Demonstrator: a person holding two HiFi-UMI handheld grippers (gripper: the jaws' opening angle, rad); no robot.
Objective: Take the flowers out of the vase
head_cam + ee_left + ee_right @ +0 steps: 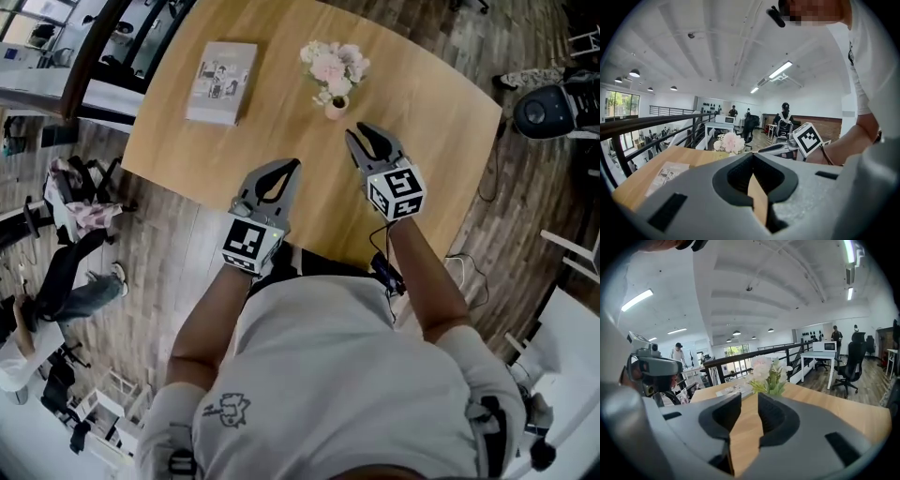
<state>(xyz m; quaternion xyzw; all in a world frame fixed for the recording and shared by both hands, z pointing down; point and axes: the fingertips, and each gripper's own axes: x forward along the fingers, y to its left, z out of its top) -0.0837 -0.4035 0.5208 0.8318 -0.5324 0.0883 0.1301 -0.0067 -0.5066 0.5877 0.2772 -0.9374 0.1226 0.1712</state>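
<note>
A bunch of pale pink and white flowers [334,66] stands in a small cream vase [337,107] at the far middle of the wooden table [441,112]. My right gripper [360,133] hovers just short of the vase, open, with nothing between its fingers. In the right gripper view the flowers [766,373] rise straight beyond the open right gripper [749,397]. My left gripper [294,163] is shut and empty over the table's near edge, left of the right one. From the left gripper [752,156] the flowers [729,142] show ahead to the left.
A booklet [221,82] lies flat on the table's far left. The table's curved edge runs on the right, with a black round device [539,111] on the floor past it. A black railing [740,363] and office desks lie beyond the table.
</note>
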